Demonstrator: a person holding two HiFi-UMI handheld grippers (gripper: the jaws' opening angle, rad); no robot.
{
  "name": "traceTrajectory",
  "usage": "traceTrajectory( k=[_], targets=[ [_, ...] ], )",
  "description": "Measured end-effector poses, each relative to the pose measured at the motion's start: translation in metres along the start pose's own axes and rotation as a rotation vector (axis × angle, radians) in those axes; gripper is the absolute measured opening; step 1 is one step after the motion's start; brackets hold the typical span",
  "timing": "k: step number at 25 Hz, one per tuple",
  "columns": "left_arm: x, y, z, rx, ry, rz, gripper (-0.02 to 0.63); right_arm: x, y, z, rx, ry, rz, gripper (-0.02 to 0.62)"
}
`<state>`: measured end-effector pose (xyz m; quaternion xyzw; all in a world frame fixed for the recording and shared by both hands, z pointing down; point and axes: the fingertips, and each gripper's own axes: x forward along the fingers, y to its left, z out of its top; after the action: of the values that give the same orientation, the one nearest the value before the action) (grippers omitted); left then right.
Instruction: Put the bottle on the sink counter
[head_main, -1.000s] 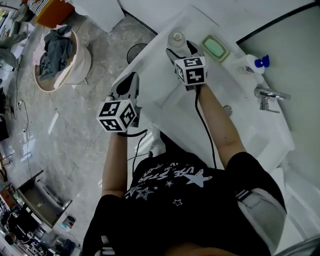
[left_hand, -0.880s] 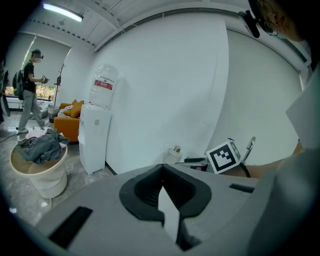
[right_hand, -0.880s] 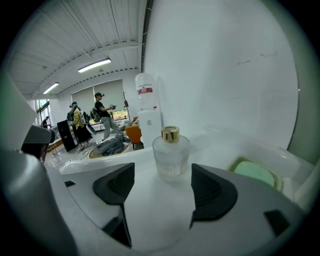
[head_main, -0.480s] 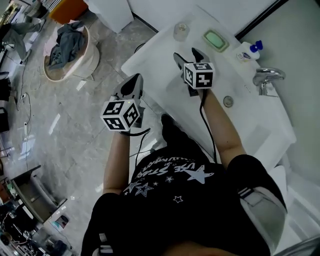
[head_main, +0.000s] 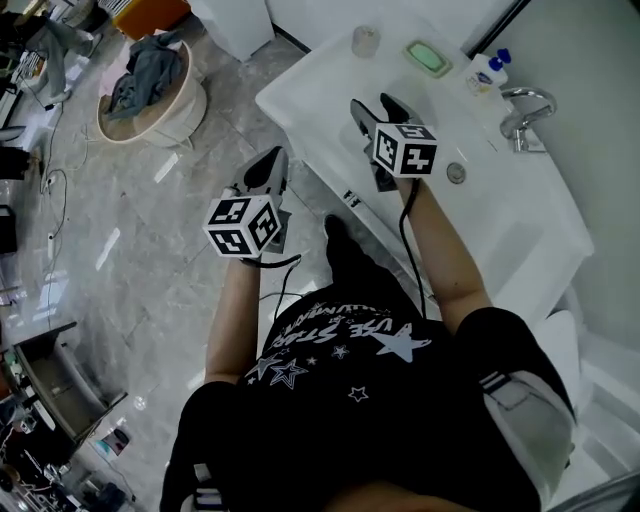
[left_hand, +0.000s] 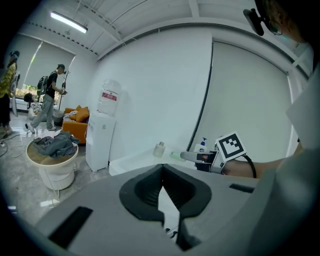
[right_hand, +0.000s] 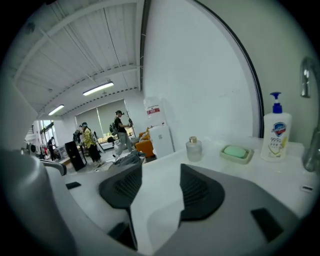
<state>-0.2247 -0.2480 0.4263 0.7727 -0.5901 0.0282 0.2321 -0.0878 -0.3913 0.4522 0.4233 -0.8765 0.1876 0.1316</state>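
A small clear glass bottle (head_main: 365, 40) with a gold cap stands upright on the white sink counter (head_main: 310, 85), at its far end; it also shows in the right gripper view (right_hand: 193, 148) and the left gripper view (left_hand: 159, 149). My right gripper (head_main: 374, 102) hovers over the counter well short of the bottle. Its jaws (right_hand: 161, 170) stand apart and are closing, with nothing between them. My left gripper (head_main: 268, 160) hangs off the counter's front edge over the floor, and its jaws (left_hand: 162, 169) meet at the tips, empty.
A green soap in a dish (head_main: 428, 58) and a pump soap bottle (head_main: 487, 70) stand right of the bottle. The faucet (head_main: 520, 110) and the drain (head_main: 456, 173) lie further right. A laundry basket (head_main: 150, 85) and a water dispenser (left_hand: 102, 135) stand on the floor, with people beyond.
My right gripper has drawn back from the bottle toward me, leaving it standing alone on the counter. The left gripper has barely moved.
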Motion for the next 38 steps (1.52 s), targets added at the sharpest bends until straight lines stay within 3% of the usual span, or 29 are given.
traceTrajectory(
  k=[1, 4, 8, 23, 38],
  targets=[
    [-0.008, -0.003, -0.003, 0.002, -0.004, -0.002, 0.007, -0.009, 0.004, -0.001, -0.014, -0.008, -0.016, 0.195],
    [-0.032, -0.010, -0.012, 0.006, -0.012, -0.005, 0.008, -0.034, 0.017, -0.007, -0.035, -0.026, -0.039, 0.153],
    [-0.068, -0.017, -0.023, 0.003, -0.023, -0.002, 0.006, -0.069, 0.039, -0.012, -0.070, -0.056, -0.078, 0.018],
    [-0.177, -0.038, -0.062, 0.010, -0.042, 0.006, 0.007, -0.163, 0.123, -0.050, -0.134, -0.072, -0.048, 0.006],
    [-0.252, -0.088, -0.104, -0.002, -0.048, 0.004, 0.006, -0.260, 0.156, -0.102, -0.159, -0.031, -0.020, 0.006]
  ],
)
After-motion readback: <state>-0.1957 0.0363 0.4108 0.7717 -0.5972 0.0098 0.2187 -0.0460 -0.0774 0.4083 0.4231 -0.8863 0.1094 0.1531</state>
